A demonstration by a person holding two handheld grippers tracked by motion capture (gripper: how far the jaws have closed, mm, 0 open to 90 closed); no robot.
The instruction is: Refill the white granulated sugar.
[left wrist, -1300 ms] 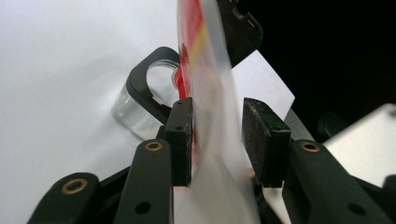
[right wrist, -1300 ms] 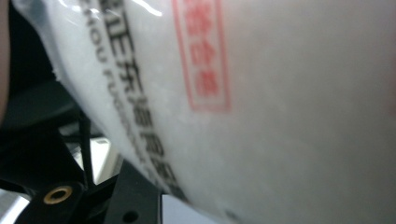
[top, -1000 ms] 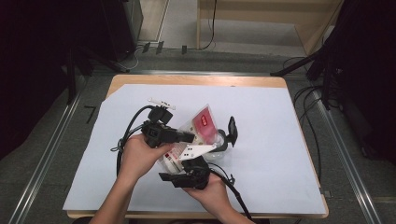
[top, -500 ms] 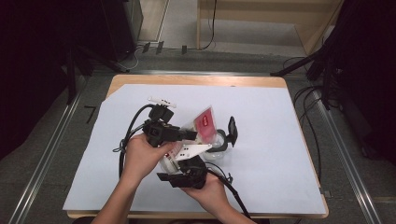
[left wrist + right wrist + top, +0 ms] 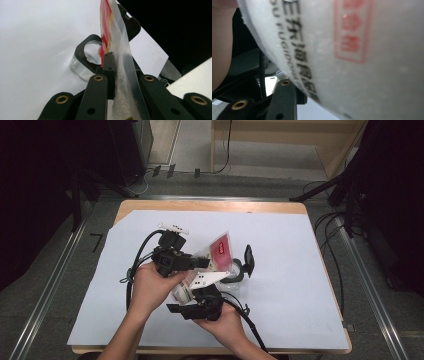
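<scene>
A clear plastic bag [image 5: 216, 254] of white grains with a red label is held up over the table between both hands. My left gripper [image 5: 202, 263] is shut on the bag's [image 5: 117, 47] thin upper edge; its jaws have just been closing tighter, with the film pinched between them. My right gripper [image 5: 188, 295] grips the bag's [image 5: 362, 62] full lower end from below; its jaws have just eased slightly wider. One black finger [image 5: 283, 96] shows beside the bag and the other is hidden behind it. Below the bag stands a small glass jar [image 5: 234, 274] [image 5: 83, 61].
The jar's black lid [image 5: 248, 260] stands tipped up at its right side. A white sheet [image 5: 300, 285] covers the wooden table [image 5: 210, 206]. Black cables [image 5: 140, 255] trail from both grippers. Floor rails run past the table's left and right sides.
</scene>
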